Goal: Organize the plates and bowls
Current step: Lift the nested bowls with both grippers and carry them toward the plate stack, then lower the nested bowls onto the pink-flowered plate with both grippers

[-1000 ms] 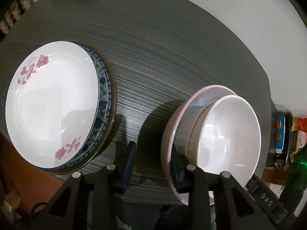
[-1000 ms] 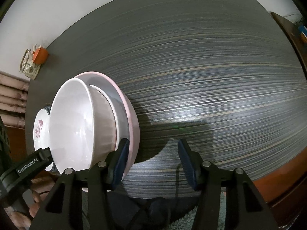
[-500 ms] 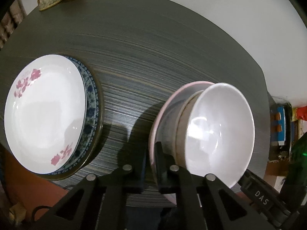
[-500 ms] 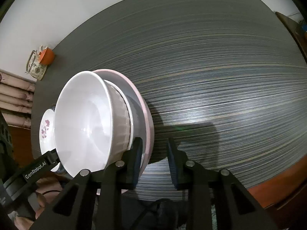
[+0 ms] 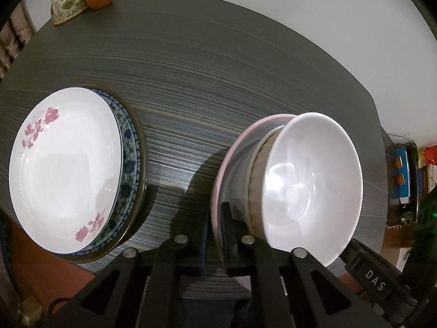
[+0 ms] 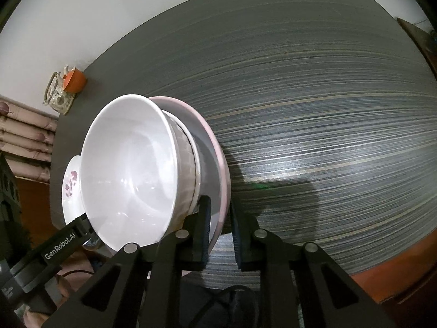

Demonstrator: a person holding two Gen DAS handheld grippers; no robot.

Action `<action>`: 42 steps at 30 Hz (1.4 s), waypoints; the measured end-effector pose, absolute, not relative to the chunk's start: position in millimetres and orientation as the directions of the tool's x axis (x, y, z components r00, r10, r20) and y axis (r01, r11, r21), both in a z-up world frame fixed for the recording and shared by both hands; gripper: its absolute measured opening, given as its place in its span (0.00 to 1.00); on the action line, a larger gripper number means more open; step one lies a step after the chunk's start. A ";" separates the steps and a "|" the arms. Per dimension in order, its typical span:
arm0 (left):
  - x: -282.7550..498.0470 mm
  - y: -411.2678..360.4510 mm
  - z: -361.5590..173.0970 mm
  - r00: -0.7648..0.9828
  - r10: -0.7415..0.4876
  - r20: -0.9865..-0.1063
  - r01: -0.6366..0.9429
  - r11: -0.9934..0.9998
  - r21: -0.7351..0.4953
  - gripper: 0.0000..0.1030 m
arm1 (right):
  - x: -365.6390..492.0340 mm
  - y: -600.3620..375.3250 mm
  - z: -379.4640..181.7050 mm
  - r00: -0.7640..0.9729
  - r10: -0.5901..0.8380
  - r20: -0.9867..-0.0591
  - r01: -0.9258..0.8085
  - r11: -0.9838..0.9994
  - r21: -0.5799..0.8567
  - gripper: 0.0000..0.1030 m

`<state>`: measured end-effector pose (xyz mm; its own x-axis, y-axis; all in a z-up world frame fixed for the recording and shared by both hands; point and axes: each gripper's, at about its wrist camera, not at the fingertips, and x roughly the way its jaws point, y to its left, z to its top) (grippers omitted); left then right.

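Dark striped tabletop (image 5: 218, 87). You clamp pink plate (image 5: 218, 191) rim both sides: left gripper (image 5: 214, 235), right gripper (image 6: 220, 232), fingers just closed. White bowl (image 5: 311, 188) stacked between; plate stack (image 5: 65, 169) lies left.

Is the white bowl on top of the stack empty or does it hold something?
Empty. The white bowl shows only a clean, glossy inside with light reflections; the right wrist view shows the same.
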<state>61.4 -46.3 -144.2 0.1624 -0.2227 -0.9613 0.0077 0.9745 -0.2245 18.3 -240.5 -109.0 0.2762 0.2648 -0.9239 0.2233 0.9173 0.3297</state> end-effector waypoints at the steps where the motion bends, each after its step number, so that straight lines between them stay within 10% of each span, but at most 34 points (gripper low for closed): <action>1: 61.7 -46.6 -144.5 0.163 -0.222 -0.961 0.008 0.975 -0.224 0.06 | 18.0 -240.9 -108.7 0.279 0.265 -0.923 0.221 0.917 0.331 0.15; 42: 55.6 -7.6 -95.2 0.253 -0.190 -0.949 -0.031 0.978 -0.204 0.07 | 18.5 -219.6 -76.7 0.328 0.282 -0.902 0.150 0.927 0.345 0.15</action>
<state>55.6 -7.6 -95.2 0.2533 -0.1896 -0.9486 -0.0315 0.9785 -0.2039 18.5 -219.6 -76.7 0.3275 0.2822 -0.9017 0.1501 0.9267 0.3445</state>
